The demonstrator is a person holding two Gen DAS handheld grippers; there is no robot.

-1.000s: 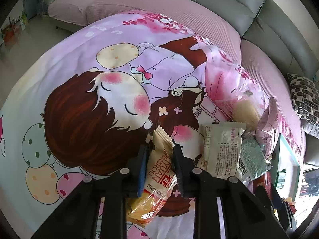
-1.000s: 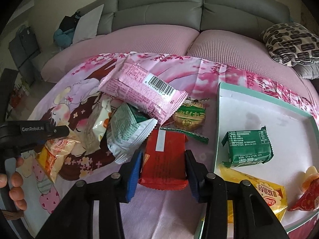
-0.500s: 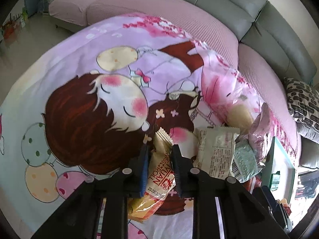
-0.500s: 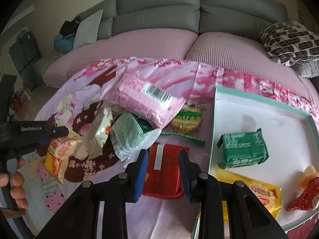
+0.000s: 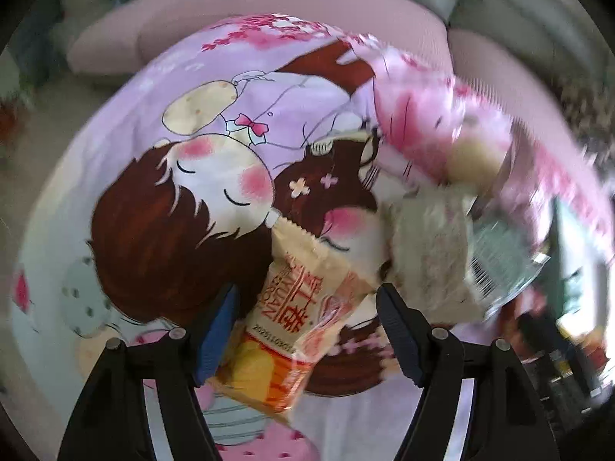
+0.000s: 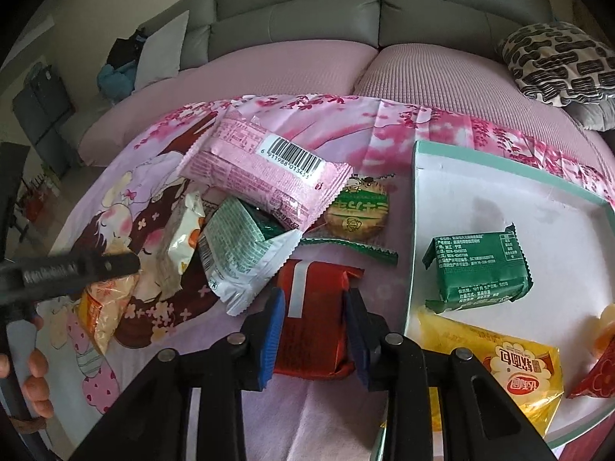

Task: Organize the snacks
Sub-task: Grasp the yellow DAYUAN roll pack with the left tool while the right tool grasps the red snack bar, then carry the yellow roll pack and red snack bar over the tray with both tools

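Note:
A yellow-orange snack packet (image 5: 296,326) lies on the cartoon-print cloth (image 5: 192,88) between the jaws of my left gripper (image 5: 307,292). Those jaws are opening and stand wide of the packet on both sides. The right wrist view shows the same packet (image 6: 100,307) under the left gripper's body (image 6: 69,269). My right gripper (image 6: 314,296) holds a red packet (image 6: 315,330) by its two sides. Its jaws are opening slightly, but the pads still touch the packet. To the right lies a white tray with a teal rim (image 6: 480,199).
The tray holds a green packet (image 6: 480,269), a yellow one (image 6: 499,365) and a red one (image 6: 592,376). A pink barcode packet (image 6: 265,176), a green-white packet (image 6: 242,253), a round cookie (image 6: 357,211) and a white packet (image 6: 184,238) are piled left of the tray. A grey sofa and a patterned cushion (image 6: 557,61) lie behind.
My left jaws have opened wide and let go of the yellow-orange packet, and that view has shifted and blurred. My right jaws have narrowed onto the red packet.

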